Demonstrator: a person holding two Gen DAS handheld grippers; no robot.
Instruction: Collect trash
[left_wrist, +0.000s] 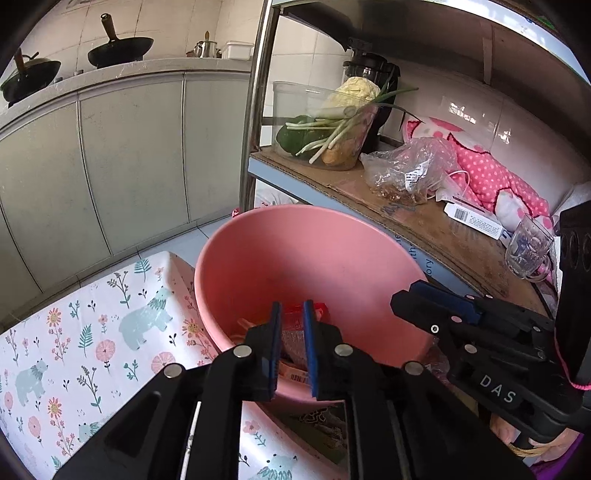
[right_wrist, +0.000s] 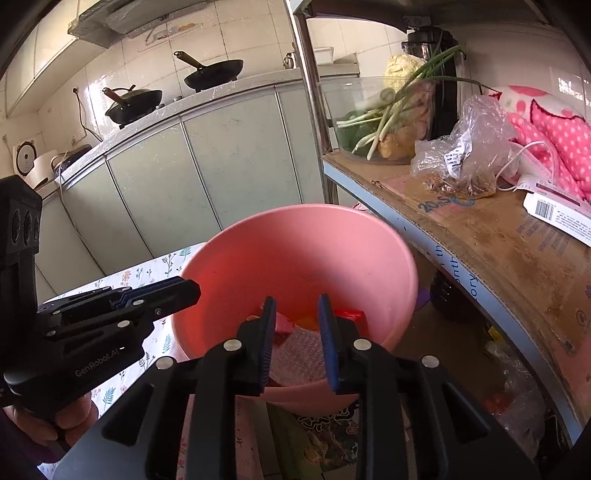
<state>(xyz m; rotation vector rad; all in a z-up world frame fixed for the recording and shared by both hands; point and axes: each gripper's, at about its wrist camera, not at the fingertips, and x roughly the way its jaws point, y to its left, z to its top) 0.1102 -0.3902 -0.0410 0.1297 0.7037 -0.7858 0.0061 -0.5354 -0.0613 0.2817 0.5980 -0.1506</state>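
A pink plastic basin (left_wrist: 314, 254) stands at the table's edge; it also shows in the right wrist view (right_wrist: 295, 251). Wrappers and other trash (left_wrist: 295, 332) lie in its bottom, seen also in the right wrist view (right_wrist: 299, 350). My left gripper (left_wrist: 291, 314) hovers over the basin's near rim, jaws slightly apart with nothing between them. My right gripper (right_wrist: 295, 306) is open and empty over the same rim. Each gripper shows in the other's view, the right one (left_wrist: 436, 306) and the left one (right_wrist: 162, 291) at the basin's sides.
The table has a floral bear-print cloth (left_wrist: 74, 332). A metal shelf (right_wrist: 480, 236) lined with cardboard stands right of the basin, holding a clear bowl of vegetables (left_wrist: 332, 129), a plastic bag (left_wrist: 410, 170) and a glass cup (left_wrist: 528, 251). Kitchen cabinets (left_wrist: 110, 166) with woks stand behind.
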